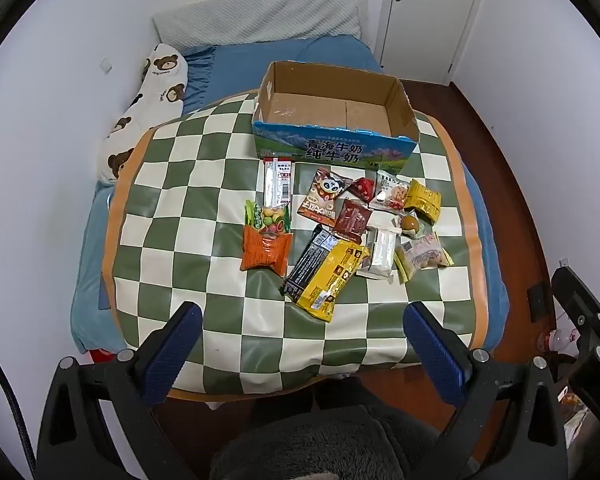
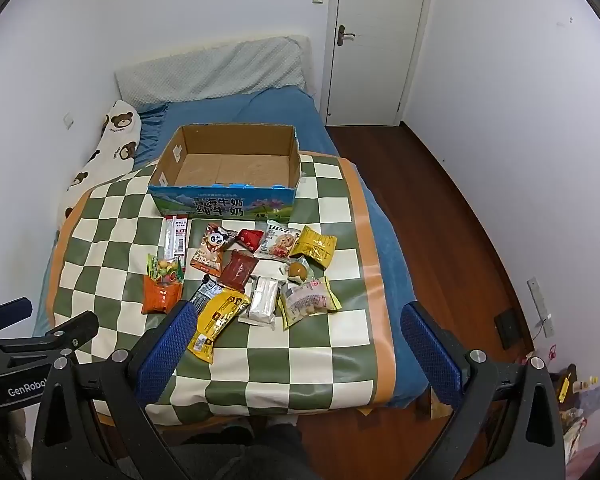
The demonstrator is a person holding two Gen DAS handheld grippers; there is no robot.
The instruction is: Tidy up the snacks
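Observation:
An empty cardboard milk box [image 1: 402, 114] [image 2: 168, 160] with a blue printed front stands at the far side of a green-and-white checkered mat [image 1: 188, 200] [image 2: 332, 332]. Several snack packs lie in front of it: an orange pack [image 1: 265, 251] [image 2: 160, 296], a long yellow pack [image 1: 334, 276] [image 2: 216, 320], a panda pack [image 1: 324, 196] [image 2: 212, 250], a white pack [image 1: 380, 254] [image 2: 264, 300]. My left gripper [image 1: 302, 354] is open and empty, above the mat's near edge. My right gripper [image 2: 298, 354] is open and empty, its left finger [image 2: 168, 344] over the yellow pack's near end.
The mat lies on a bed with a blue sheet [image 1: 240, 68] [image 2: 228, 110], a bear-print pillow [image 1: 148, 108] [image 2: 100, 152] along the left wall and a grey headboard cushion [image 1: 260, 16]. Wooden floor [image 2: 440, 208] and a white door [image 2: 376, 40] are at right.

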